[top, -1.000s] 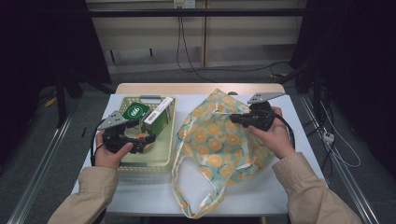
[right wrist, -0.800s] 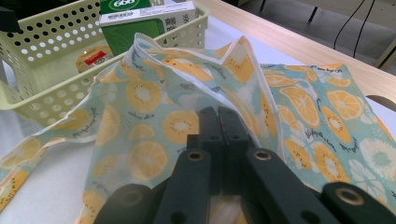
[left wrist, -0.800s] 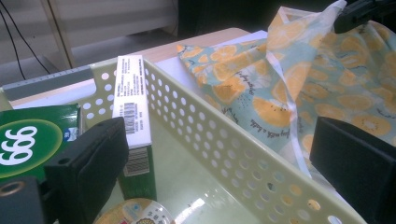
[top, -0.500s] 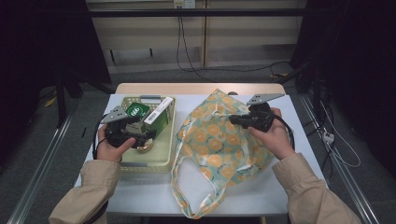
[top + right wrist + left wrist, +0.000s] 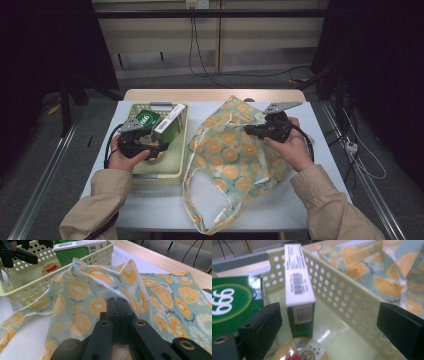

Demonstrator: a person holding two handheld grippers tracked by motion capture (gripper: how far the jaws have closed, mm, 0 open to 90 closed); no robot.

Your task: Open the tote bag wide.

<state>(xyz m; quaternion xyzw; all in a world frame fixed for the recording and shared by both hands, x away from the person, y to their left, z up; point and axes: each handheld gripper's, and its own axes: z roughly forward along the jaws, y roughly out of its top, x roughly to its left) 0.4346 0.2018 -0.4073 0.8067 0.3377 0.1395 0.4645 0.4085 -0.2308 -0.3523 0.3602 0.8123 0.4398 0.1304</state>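
A cloth bag [image 5: 232,150] printed with orange slices lies on the white table. My right gripper [image 5: 249,130] is shut on the fabric at its mouth. In the right gripper view the jaws [image 5: 117,307] meet on the white-hemmed rim of the bag [image 5: 82,290]. My left gripper [image 5: 156,148] hangs open inside the pale basket [image 5: 172,167]. Seen in the left gripper view, the open gripper [image 5: 329,326] faces a white-topped green box [image 5: 299,292], with a round clear-lidded item [image 5: 300,351] just below. A green box marked 999 [image 5: 229,302] lies at the left.
The perforated basket wall [image 5: 352,302] runs between the left gripper's jaws and the bag [image 5: 387,272]. The bag's handles [image 5: 200,200] trail toward the table's front edge. A wooden strip [image 5: 210,94] borders the table's far side.
My left gripper has sunk a little lower into the basket, nearer the boxes. The right gripper and the bag have not moved.
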